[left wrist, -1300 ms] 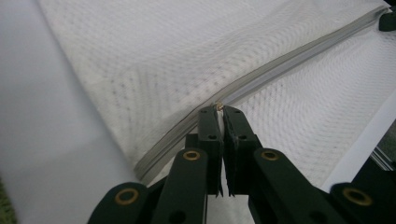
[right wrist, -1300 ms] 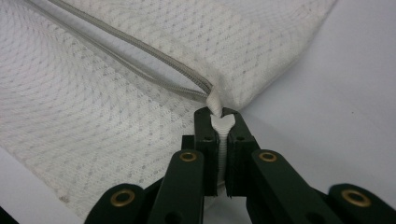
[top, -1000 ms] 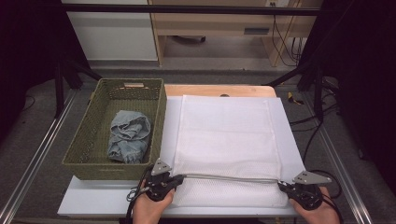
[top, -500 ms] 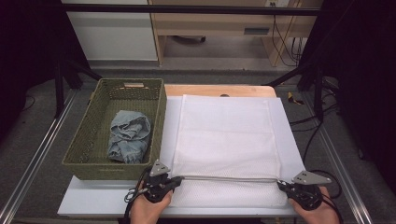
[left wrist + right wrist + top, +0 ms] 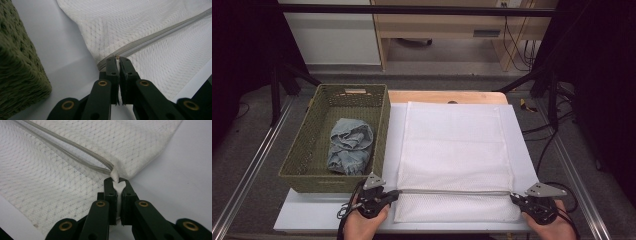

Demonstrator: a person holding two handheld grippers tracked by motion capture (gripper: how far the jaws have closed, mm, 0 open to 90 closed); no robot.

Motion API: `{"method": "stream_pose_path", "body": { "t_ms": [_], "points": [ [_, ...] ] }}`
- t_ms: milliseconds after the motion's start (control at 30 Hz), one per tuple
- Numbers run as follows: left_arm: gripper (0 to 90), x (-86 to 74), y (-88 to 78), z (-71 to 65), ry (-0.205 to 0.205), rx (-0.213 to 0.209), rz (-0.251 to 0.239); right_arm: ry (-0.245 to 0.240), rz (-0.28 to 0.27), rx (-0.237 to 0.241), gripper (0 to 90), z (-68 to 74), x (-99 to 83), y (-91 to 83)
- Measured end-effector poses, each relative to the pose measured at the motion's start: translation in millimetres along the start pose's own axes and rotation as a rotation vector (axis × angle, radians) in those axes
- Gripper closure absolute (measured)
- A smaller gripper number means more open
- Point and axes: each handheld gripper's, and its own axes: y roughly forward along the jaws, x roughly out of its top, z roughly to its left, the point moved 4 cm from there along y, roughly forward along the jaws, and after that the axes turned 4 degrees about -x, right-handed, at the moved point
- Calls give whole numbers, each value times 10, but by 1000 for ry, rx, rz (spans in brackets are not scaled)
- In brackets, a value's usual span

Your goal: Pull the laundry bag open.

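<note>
At the near edge of the table, the left gripper (image 5: 398, 194) is clamped on the zipper's (image 5: 454, 191) left end and the right gripper (image 5: 513, 197) pinches the white tab (image 5: 117, 185) at its other end. The white mesh bag (image 5: 455, 150) lies flat between them on the white board (image 5: 312, 212). Farther left, a green basket (image 5: 302, 160) holds crumpled blue cloth (image 5: 349, 151).

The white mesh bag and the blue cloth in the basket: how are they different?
The white mesh bag lies spread flat on the table; the blue cloth sits crumpled inside the green basket. The mesh bag is far larger than the blue cloth. The left claw and right claw pinch the mesh bag's zipper ends; nothing touches the blue cloth. Both are soft fabric.
</note>
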Motion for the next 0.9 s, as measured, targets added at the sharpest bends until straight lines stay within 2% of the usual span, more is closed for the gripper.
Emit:
{"method": "stream_pose_path", "body": {
  "t_ms": [100,200,633,767,833,900],
  "points": [
    [870,-21,5,-17,17,12,13,-4,2,2,863,3,-1,2],
    [870,-37,-1,3,16,29,19,-2,0,0,864,-3,-1,0],
    [870,-87,-28,56,-12,30,30,0,-6,5,864,-6,3,1],
    [869,-89,-24,59,-7,42,36,-2,-8,9,864,-11,0,0],
    [870,-90,-24,60,5,65,43,-1,-7,11,864,-15,-5,-3],
    [870,-87,-26,62,4,63,41,5,-8,12,864,-19,-10,-10]
  ]
}}
